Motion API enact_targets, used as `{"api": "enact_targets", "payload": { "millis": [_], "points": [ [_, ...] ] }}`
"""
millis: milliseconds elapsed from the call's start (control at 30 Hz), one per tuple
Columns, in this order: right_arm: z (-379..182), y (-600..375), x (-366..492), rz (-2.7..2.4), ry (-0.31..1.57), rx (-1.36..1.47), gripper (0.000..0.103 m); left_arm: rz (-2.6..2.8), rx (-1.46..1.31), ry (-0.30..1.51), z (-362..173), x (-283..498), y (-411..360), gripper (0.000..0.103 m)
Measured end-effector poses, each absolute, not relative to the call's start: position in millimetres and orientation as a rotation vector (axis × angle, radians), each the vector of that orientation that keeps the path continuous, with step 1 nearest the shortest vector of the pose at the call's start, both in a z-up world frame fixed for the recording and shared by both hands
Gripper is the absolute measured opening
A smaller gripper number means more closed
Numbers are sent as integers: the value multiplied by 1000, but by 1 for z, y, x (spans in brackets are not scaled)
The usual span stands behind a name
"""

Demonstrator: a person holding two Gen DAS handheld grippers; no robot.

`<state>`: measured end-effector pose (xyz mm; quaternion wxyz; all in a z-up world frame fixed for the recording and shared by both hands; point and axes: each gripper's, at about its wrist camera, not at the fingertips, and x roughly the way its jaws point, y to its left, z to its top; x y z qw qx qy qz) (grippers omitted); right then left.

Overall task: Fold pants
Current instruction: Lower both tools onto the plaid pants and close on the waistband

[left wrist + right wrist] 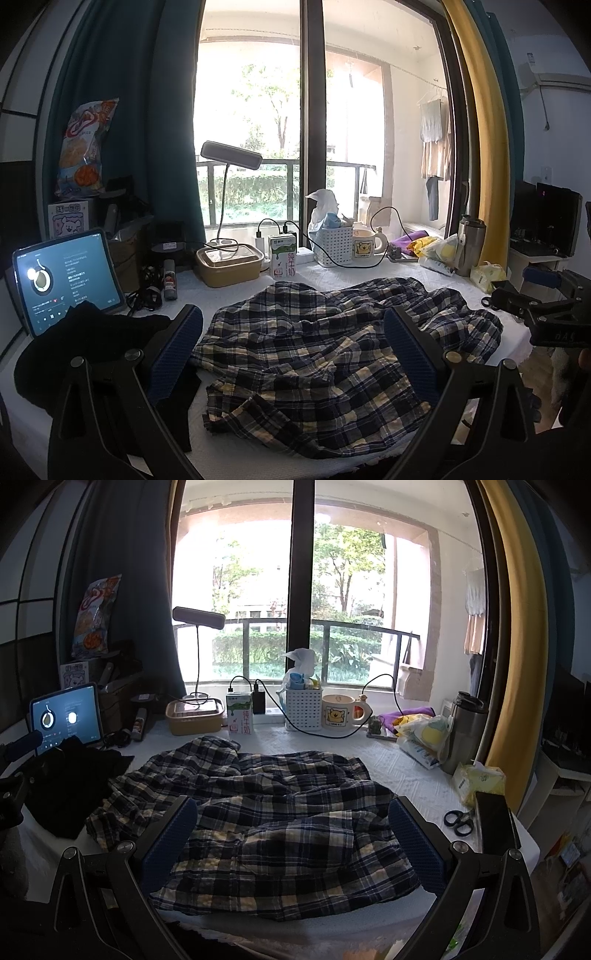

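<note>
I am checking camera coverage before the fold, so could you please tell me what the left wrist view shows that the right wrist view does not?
Only the left wrist view shows the wall air conditioner, the dark monitor on the right, and the right gripper at its edge. Only the right wrist view shows the scissors and a dark phone-like slab beside them. Both show the crumpled plaid pants on the white table cover, the black garment, the lit tablet, the milk carton, the bear mug, and open jaws holding nothing.
</note>
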<state>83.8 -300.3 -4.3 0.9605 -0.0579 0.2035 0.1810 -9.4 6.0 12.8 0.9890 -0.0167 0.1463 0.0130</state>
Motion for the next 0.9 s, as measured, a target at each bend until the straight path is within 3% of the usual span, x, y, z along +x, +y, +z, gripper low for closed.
{"api": "enact_targets", "payload": {
  "millis": [900],
  "points": [
    [-8,-332,276,290,567,-203,103,5,22,618,-19,171,74,98]
  ]
}}
